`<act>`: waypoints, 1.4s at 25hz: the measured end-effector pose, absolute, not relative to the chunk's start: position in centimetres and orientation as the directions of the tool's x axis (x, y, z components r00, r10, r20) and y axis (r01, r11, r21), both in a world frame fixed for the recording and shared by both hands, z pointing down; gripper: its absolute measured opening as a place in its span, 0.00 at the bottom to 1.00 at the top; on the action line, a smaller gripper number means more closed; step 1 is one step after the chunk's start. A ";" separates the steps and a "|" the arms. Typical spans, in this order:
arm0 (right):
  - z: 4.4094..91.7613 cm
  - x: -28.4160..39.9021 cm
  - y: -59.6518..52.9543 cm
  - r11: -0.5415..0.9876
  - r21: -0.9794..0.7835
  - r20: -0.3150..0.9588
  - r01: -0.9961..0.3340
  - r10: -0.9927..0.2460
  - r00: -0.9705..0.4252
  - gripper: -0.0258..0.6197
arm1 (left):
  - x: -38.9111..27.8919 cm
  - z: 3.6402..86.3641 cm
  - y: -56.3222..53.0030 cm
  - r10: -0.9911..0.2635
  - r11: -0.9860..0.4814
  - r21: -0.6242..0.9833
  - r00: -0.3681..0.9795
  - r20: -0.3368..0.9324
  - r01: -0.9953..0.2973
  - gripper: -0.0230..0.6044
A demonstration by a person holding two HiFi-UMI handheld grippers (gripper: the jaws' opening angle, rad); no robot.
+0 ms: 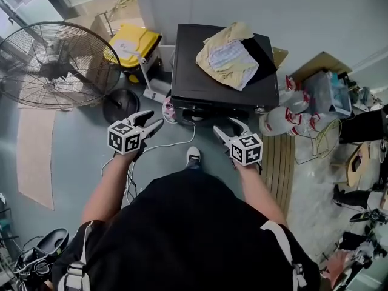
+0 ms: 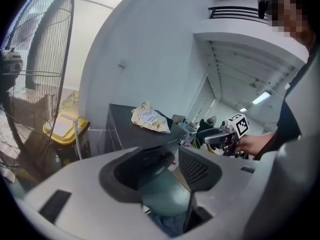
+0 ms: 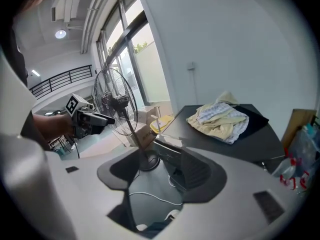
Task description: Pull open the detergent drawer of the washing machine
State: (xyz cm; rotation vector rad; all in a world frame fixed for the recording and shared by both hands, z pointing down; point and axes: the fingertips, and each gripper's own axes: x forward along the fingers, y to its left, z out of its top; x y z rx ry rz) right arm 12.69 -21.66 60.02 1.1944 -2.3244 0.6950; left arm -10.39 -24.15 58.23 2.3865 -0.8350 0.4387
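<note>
The washing machine [image 1: 200, 71] is a black box seen from above, with a yellow and striped cloth [image 1: 229, 54] lying on its lid. Only a thin strip of its front face [image 1: 206, 110] shows, and I cannot make out the detergent drawer there. My left gripper [image 1: 150, 121] hovers open off the machine's front left corner, holding nothing. My right gripper [image 1: 227, 128] is open too, just before the front right part. In the left gripper view the machine [image 2: 130, 134] lies ahead of the spread left gripper [image 2: 167, 171]. The right gripper [image 3: 160, 179] also frames the machine [image 3: 225, 139].
A big floor fan [image 1: 54, 65] on a round base [image 1: 120, 105] stands to the left, with a yellow bin [image 1: 130, 44] behind it. A white cable [image 1: 163, 144] trails on the floor. White bags [image 1: 282, 120], a slatted board [image 1: 285, 162] and clutter crowd the right. My shoe [image 1: 193, 156] is below.
</note>
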 end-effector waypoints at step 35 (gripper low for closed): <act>75.2 12.5 -30.3 0.498 -0.306 0.725 -0.811 -0.431 -0.538 0.39 | -7.1 75.5 -32.1 -0.300 -0.587 0.446 0.693 0.655 -0.676 0.36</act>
